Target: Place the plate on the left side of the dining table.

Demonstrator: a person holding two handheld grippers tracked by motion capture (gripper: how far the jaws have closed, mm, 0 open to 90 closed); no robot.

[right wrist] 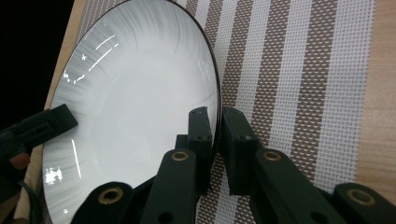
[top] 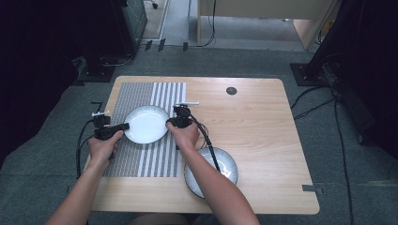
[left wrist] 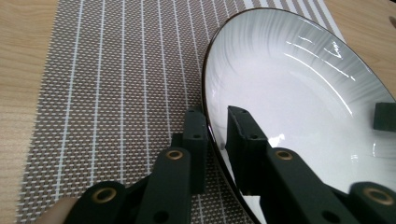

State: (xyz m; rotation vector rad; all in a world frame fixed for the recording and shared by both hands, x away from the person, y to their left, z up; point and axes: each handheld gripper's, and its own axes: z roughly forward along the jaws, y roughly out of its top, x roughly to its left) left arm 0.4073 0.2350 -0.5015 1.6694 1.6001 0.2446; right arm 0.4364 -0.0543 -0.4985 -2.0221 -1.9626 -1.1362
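I see left gripper (top: 126, 125) clamped on plate (top: 146, 124) rim | right gripper (top: 167, 124) clamped opposite rim (plate on mat (top: 141, 161))

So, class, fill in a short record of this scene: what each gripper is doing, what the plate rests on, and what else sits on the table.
left gripper: shut on the white plate's left rim
right gripper: shut on the opposite rim
white plate: over the striped placemat; whether lifted, cannot tell
second plate: near edge of the wooden table, partly under the right forearm
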